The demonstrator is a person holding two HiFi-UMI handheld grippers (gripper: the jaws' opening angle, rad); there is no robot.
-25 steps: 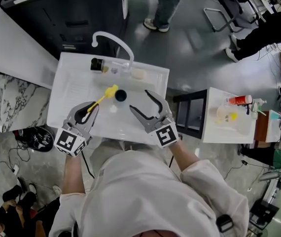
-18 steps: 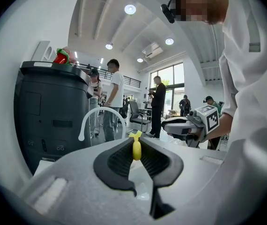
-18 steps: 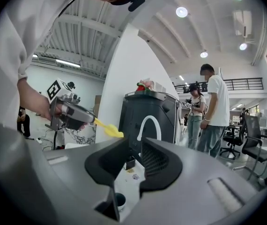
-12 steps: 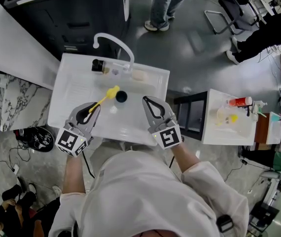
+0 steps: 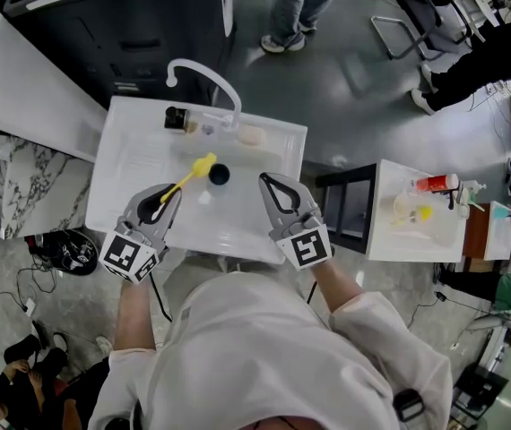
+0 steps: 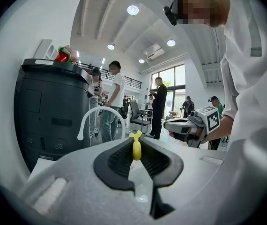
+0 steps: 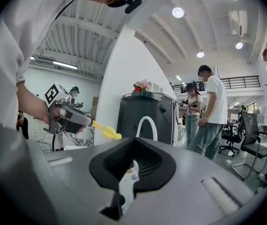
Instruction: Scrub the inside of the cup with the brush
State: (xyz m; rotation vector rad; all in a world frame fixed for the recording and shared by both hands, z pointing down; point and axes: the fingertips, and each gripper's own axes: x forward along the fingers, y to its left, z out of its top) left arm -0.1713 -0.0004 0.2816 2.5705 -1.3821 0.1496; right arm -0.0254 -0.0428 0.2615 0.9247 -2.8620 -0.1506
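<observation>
Head view: left gripper (image 5: 168, 195) clamped on the brush (image 5: 193, 172), yellow head out past its tips, just beside the dark cup (image 5: 220, 174) in the white sink (image 5: 121, 155). Right gripper (image 5: 265, 180) shut and empty, cup near its tips, to their left. Left gripper view: jaws pinched on the yellow handle. Right gripper view: jaws together, nothing between.

White sink (image 5: 130, 164), curved white faucet (image 5: 203, 72) at its back edge. Small dark jar (image 5: 177, 118) and pale soap-like lump (image 5: 253, 135) on the back ledge. Black cabinet (image 5: 130, 25) behind the sink. Marble-pattern slab (image 5: 4, 186) at left. White side table (image 5: 390, 245) at right, red bottle (image 5: 435, 183) lying on it. Office chair (image 5: 408, 16) and a standing person in jeans (image 5: 291, 7) on the grey floor beyond.
</observation>
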